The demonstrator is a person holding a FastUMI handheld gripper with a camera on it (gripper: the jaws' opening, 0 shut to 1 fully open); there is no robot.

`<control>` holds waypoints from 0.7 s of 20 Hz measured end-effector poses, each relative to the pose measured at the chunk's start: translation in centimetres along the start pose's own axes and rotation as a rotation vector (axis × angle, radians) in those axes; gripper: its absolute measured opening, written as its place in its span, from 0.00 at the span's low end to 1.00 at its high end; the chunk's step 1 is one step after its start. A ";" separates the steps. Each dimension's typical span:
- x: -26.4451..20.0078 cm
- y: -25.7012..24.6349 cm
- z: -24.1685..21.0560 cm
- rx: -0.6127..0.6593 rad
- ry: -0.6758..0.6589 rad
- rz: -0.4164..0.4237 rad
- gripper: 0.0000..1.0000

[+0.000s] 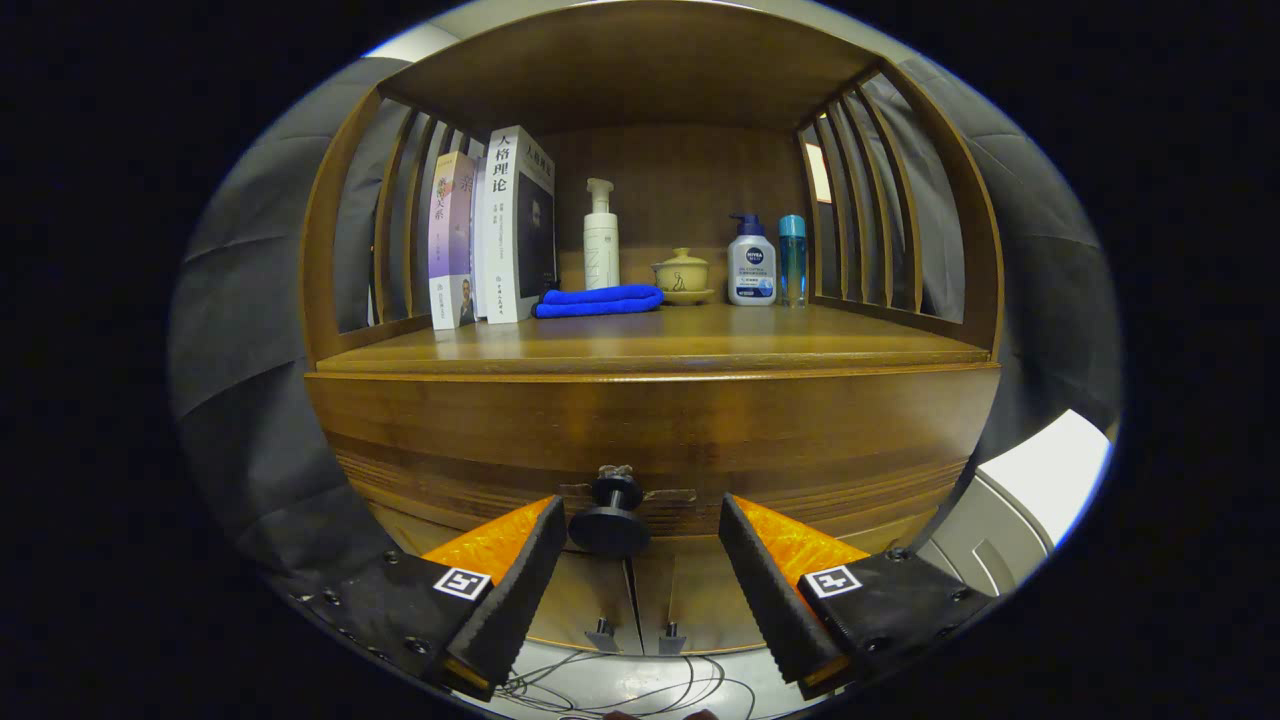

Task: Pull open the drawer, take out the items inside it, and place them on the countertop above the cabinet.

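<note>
1. Low on the cabinet front, the drawer (pixel 650 440) sits closed, its face flush under the countertop's lip.
2. Its dark round knob (pixel 610 525) stands out from the drawer face, between the gripper's (pixel 643 545) two fingers and closer to the left one.
3. Both fingers are spread apart; neither one presses on the knob, though the left fingertip is just beside it.
4. Up on the countertop (pixel 700 345), two books (pixel 495 235) stand upright at the left against the slatted side; the taller one has large Chinese characters down its white spine.
5. A folded blue cloth (pixel 600 300) lies just right of the books, near the back.
6. Behind the cloth stands a tall white pump bottle (pixel 600 240), its lettering too faint to make out.
7. Next along come a small lidded yellow cup on a saucer (pixel 682 275), a white pump bottle with a round blue brand badge (pixel 751 265), and a slim teal bottle (pixel 792 258).
8. Every one of these things keeps to the back half of the countertop; the front strip, right up to the edge above the drawer, is bare wood.
9. Below the drawer, thin cables (pixel 620 685) trail across the pale floor.
</note>
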State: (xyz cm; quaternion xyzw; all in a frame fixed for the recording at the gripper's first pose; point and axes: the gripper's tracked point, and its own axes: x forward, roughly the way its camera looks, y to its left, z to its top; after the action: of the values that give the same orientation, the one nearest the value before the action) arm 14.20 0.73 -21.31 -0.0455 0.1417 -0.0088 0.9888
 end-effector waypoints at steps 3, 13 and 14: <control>1.0 0.5 -0.9 -0.012 0.018 0.014 0.98; 2.1 1.3 -1.5 -0.020 0.011 0.032 0.37; 1.8 1.3 -1.4 -0.024 0.012 0.044 0.34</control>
State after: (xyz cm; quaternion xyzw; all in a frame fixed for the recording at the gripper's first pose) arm 15.53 1.86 -23.24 -0.0544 0.1485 0.0144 0.9873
